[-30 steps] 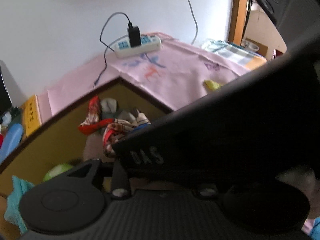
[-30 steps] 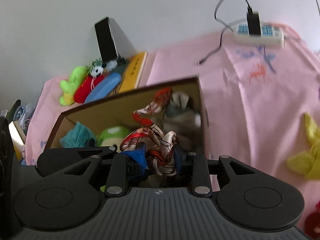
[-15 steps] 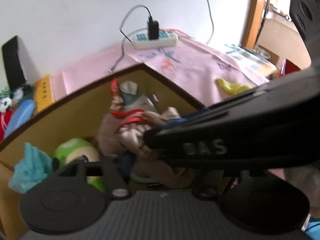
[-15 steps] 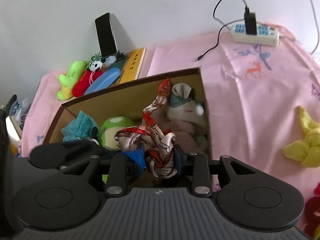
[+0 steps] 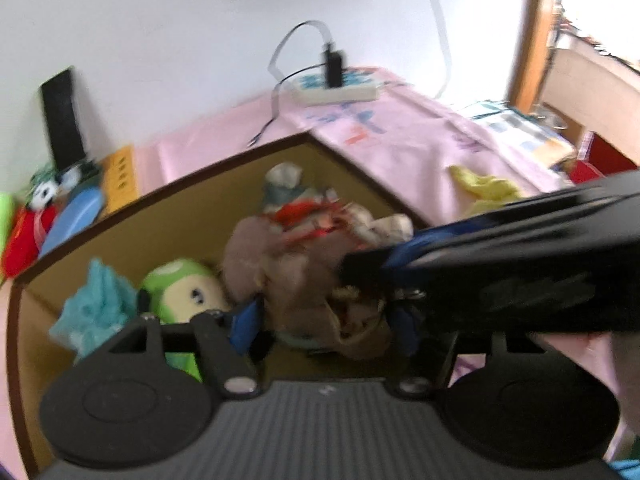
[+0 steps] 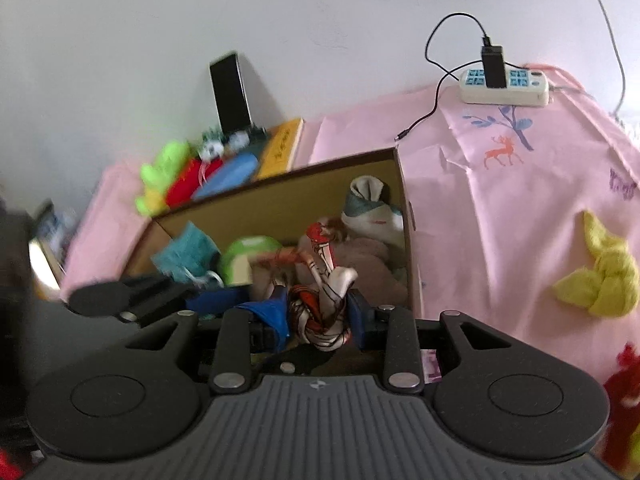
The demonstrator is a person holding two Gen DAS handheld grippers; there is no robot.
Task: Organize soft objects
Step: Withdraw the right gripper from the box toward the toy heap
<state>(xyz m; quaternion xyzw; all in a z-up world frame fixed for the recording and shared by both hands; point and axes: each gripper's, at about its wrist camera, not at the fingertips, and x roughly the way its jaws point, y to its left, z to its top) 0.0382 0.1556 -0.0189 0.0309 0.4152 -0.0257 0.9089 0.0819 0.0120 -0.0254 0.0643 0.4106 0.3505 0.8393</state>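
An open cardboard box [image 6: 280, 188] on the pink cloth holds a green plush [image 6: 244, 256], a teal cloth [image 6: 188, 252], a brown plush [image 6: 368, 256] and a rolled sock [image 6: 368, 204]. My right gripper [image 6: 318, 316] is shut on a red patterned silk scarf [image 6: 324, 308], low over the box's near edge. My left gripper [image 5: 324, 320] is open inside the box [image 5: 192, 208], its fingers either side of the brown plush [image 5: 304, 276]. The right gripper's body crosses the left wrist view [image 5: 520, 256], with the scarf [image 5: 316, 216] on top of the pile.
A yellow knotted cloth [image 6: 604, 276] and a red soft item [image 6: 624, 384] lie on the pink cloth right of the box. A power strip [image 6: 504, 86] with a cable sits at the back. A phone [image 6: 230, 98], a book and several plush toys [image 6: 168, 176] sit behind the box.
Both grippers have lowered into the box. The right gripper carried the scarf down onto the pile; the left gripper now straddles the brown plush.
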